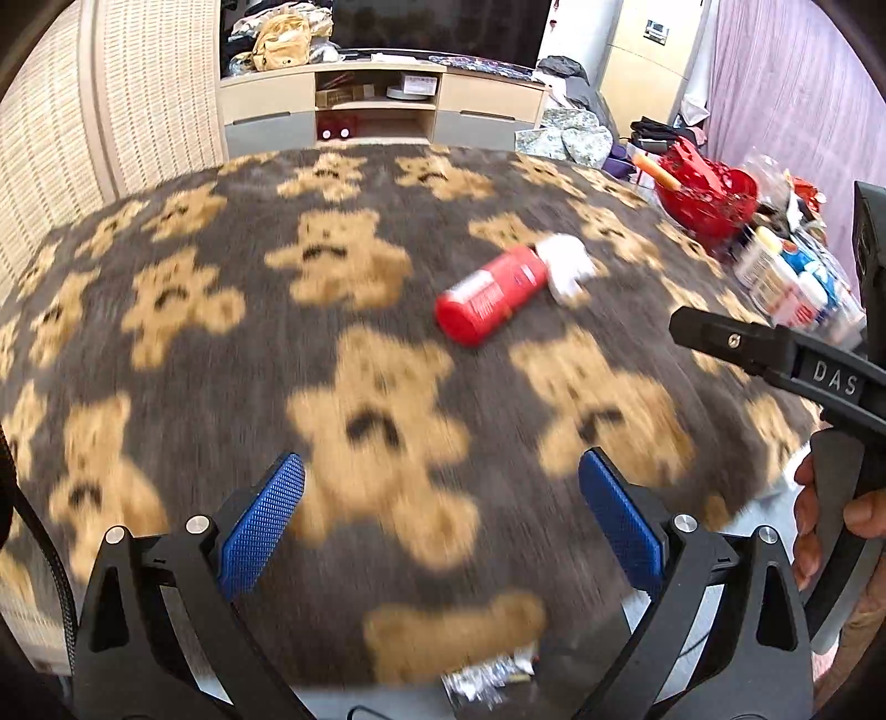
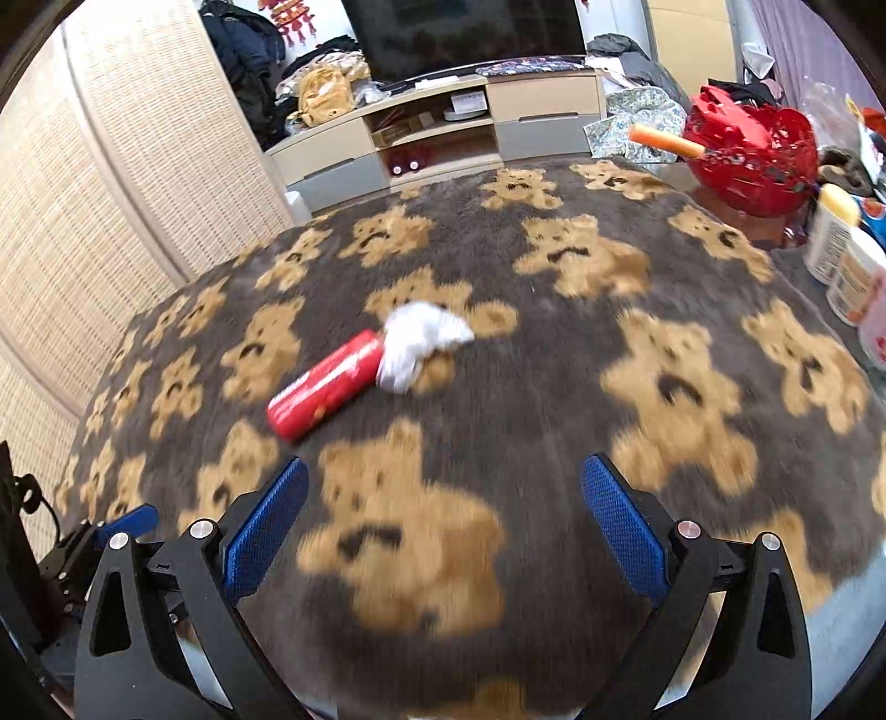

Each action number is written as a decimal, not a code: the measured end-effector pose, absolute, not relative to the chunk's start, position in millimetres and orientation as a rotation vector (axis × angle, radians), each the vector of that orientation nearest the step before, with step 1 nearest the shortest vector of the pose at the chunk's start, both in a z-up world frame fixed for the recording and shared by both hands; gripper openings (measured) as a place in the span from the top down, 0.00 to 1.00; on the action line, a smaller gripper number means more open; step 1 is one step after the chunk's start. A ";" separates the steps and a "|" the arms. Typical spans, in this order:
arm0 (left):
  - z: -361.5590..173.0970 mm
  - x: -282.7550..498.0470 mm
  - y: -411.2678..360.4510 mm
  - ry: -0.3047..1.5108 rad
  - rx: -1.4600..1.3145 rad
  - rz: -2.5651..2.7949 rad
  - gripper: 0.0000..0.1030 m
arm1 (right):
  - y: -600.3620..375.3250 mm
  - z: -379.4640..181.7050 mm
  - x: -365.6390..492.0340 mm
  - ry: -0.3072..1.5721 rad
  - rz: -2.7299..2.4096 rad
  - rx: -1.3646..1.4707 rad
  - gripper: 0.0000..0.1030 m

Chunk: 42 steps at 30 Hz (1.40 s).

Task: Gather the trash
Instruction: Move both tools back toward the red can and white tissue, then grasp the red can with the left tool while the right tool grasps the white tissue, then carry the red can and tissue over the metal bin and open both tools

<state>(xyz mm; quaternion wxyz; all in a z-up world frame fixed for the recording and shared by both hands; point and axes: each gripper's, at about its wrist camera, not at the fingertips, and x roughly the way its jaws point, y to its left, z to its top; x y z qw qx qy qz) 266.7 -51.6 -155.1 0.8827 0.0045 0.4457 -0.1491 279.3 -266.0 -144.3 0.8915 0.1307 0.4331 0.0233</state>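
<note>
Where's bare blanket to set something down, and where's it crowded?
Free: the near blanket in front of the red can and white wad, and its left part toward the wicker screen. Crowded: right edge, red basket and bottles.

home living room. grey plush blanket with tan teddy-bear print [image 2: 554, 387] fills the centre; beige-and-grey low tv cabinet [image 2: 443, 133] with dark television screen [image 2: 465, 33] at top centre; piled clothes [image 2: 332, 83] upper left; woven rattan screen [image 2: 111, 194] at left.
</note>
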 end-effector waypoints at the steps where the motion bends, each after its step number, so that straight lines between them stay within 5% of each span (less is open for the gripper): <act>1: -155.5 275.0 -53.2 0.926 0.013 -0.309 0.09 | -266.9 -146.6 287.5 0.902 0.046 0.279 0.04; 6: -160.0 316.6 -61.3 0.920 0.017 -0.314 0.09 | -270.4 -157.3 324.3 0.909 0.038 0.320 0.06; 12: -170.1 349.3 -74.1 0.928 0.024 -0.327 0.10 | -268.2 -169.8 360.6 0.932 0.059 0.367 0.25; 23: -192.0 370.3 -104.8 0.972 0.033 -0.424 0.48 | -263.3 -192.2 385.6 0.962 0.086 0.381 0.52; 28: -192.2 362.9 -111.2 0.962 0.062 -0.421 0.57 | -263.6 -193.6 382.0 0.956 0.073 0.351 0.72; 42: -188.9 286.0 -90.7 0.982 0.082 -0.405 0.68 | -274.1 -183.6 290.2 0.970 0.063 0.324 0.76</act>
